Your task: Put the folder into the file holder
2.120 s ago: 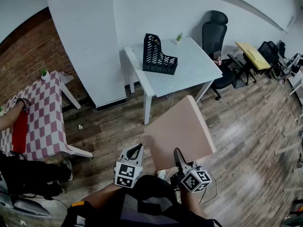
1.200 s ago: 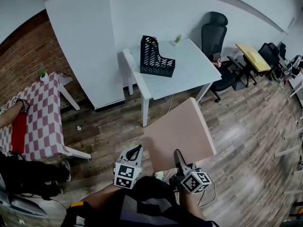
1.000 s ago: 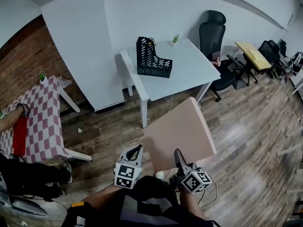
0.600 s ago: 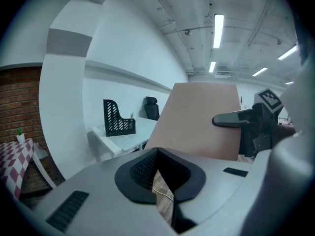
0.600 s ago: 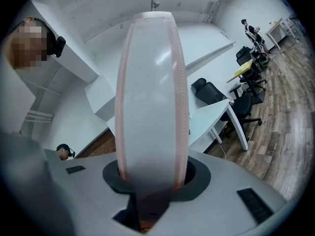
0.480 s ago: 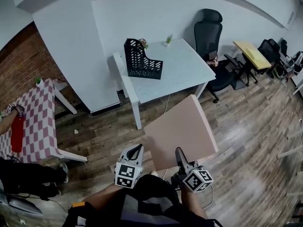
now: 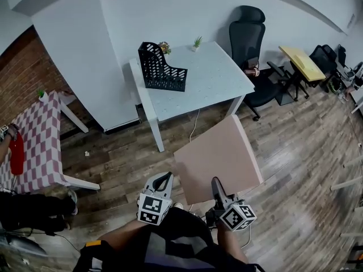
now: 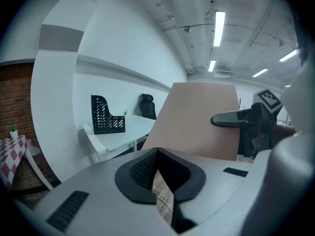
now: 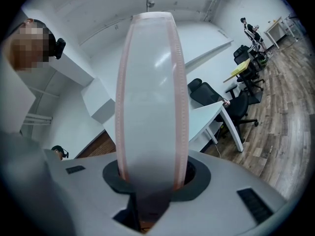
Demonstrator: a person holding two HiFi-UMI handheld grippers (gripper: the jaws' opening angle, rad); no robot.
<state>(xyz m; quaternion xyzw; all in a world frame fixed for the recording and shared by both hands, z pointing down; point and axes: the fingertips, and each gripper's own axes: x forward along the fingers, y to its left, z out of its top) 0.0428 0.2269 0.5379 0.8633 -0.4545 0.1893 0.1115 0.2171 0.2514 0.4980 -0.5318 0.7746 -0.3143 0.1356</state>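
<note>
A flat pink folder [image 7: 218, 157] stands on edge over the wooden floor, and my right gripper [image 7: 218, 189] is shut on its near lower edge. In the right gripper view the folder [image 9: 150, 97] rises edge-on from between the jaws of the right gripper [image 9: 150, 181]. My left gripper [image 7: 162, 182] hangs just left of the folder, shut and holding nothing. The left gripper view shows the left gripper [image 8: 158, 154], the folder [image 8: 197, 122] and the right gripper [image 8: 236, 118]. The black perforated file holder [image 7: 161, 67] stands on the far left part of a white table [image 7: 215, 84], well ahead of both grippers.
A small potted plant [image 7: 197, 41] sits at the table's back edge. A black office chair [image 7: 249, 33] stands behind the table's right side, with a yellow table [image 7: 300, 58] further right. A checkered table [image 7: 34, 132] is at the left, a white pillar [image 7: 74, 55] beside it.
The white table and file holder have slid left and slightly up in the head view as the view turned. Both grippers and the folder keep their places in the view.
</note>
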